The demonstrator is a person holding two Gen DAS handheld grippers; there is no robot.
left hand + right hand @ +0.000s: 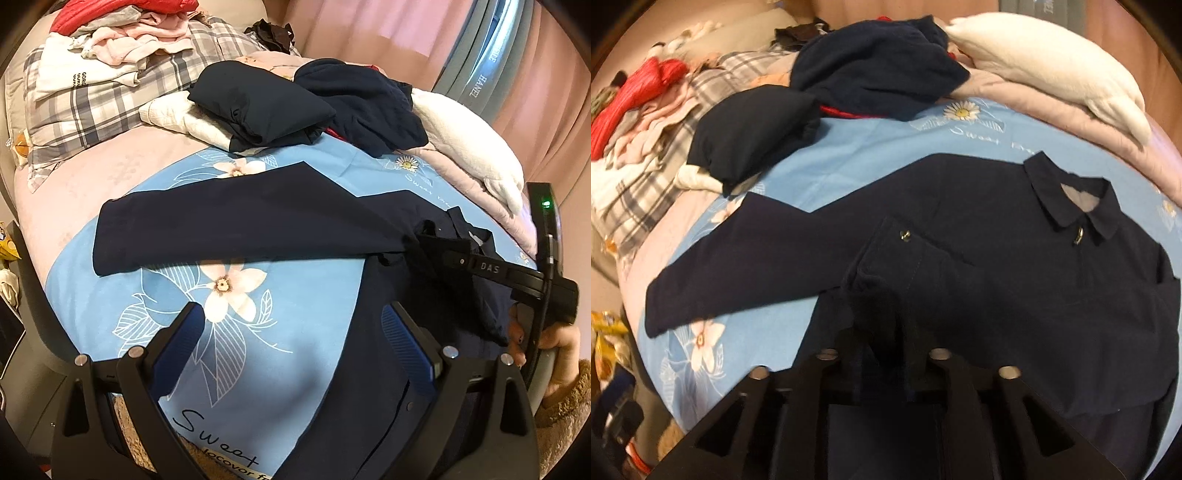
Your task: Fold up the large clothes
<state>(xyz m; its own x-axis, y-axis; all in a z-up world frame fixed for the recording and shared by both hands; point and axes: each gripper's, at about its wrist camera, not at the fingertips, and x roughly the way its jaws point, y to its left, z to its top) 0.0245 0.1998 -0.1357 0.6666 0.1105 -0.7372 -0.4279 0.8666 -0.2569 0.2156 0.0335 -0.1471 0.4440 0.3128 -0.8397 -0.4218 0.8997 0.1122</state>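
Note:
A dark navy collared shirt [1015, 288] lies flat on a light blue flowered sheet [894, 147], collar at the far right, one long sleeve [229, 225] stretched to the left. My left gripper [295, 332] is open, its blue pads [181, 339] low over the sheet at the shirt's left side. My right gripper [882, 332] is shut on a bunched fold of the shirt's cuffed sleeve [886, 266] lying across the chest. It also shows in the left wrist view [417, 240], reaching in from the right.
A folded navy garment [258, 107] and a crumpled navy one [369, 107] lie behind the shirt. A white plush blanket [472, 151] sits at the right. A plaid pillow [88, 107] carries a heap of pink, white and red clothes [122, 40] at the far left.

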